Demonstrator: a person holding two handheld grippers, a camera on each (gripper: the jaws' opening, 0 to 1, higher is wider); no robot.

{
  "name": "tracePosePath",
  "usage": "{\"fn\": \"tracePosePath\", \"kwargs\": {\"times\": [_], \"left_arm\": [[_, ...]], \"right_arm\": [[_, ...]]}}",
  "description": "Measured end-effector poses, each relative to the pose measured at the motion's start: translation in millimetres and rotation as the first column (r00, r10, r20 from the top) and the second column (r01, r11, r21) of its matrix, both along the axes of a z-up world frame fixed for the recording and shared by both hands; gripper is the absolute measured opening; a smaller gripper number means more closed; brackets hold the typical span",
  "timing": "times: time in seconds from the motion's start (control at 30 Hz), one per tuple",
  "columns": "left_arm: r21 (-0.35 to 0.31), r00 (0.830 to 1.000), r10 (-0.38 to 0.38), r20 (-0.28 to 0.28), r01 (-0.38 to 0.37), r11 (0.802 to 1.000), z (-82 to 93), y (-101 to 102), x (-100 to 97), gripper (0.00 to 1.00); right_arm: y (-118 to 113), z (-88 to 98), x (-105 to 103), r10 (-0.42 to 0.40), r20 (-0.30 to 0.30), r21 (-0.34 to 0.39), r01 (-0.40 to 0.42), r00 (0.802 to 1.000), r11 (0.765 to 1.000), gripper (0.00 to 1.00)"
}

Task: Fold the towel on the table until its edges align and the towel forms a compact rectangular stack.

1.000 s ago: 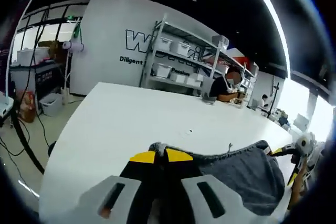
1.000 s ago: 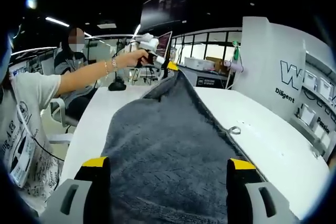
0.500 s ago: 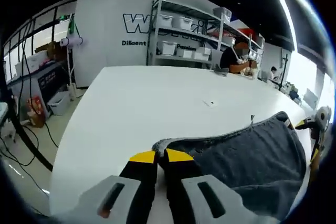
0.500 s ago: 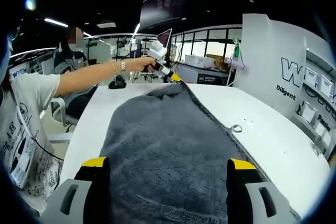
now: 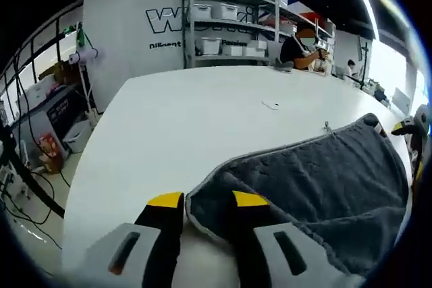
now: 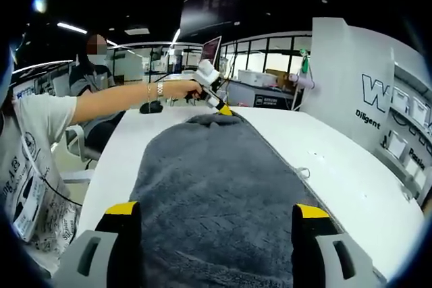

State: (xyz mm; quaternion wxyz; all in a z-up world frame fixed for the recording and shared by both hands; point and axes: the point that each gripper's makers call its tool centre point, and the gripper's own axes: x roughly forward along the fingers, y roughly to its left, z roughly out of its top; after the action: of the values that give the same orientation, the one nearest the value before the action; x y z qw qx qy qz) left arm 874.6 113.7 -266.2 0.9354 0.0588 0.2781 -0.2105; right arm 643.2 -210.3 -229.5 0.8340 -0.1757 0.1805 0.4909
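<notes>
Jaws of the left gripper [image 5: 206, 200] stand apart around the near corner of the grey towel [image 5: 317, 187], which lies spread flat on the white table [image 5: 182, 119]. Across the towel [image 6: 209, 187], the right gripper [image 6: 209, 210] likewise has its jaws wide apart over the cloth, not clamping it.
</notes>
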Motion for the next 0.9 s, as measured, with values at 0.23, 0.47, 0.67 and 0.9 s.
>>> {"fn": "tracePosePath", "kwargs": {"times": [0.23,0.47,0.67,0.9], "left_arm": [[-0.109,0.994,-0.053,0.096,0.064,0.992,35.1,-15.9,-9.4,0.54],[-0.091,0.981,-0.085,0.173,0.102,0.991,68.1,-18.0,-37.0,0.86],[-0.08,0.968,-0.135,0.213,0.154,0.985,79.9,-22.9,-78.3,0.99],[-0.11,0.932,-0.2,0.302,0.242,0.964,93.7,-39.8,-135.1,0.99]], "right_arm": [[2.1,0.6,-3.1,0.005,0.005,0.002,-0.005,1.0,1.0,0.96],[3.2,1.1,-4.6,0.007,0.006,0.004,-0.007,1.0,1.0,0.96],[5.2,-0.2,-4.3,0.015,0.002,-0.006,-0.015,1.0,1.0,0.97],[5.2,-1.0,-3.2,0.012,0.0,-0.006,-0.012,1.0,1.0,0.97]]}}
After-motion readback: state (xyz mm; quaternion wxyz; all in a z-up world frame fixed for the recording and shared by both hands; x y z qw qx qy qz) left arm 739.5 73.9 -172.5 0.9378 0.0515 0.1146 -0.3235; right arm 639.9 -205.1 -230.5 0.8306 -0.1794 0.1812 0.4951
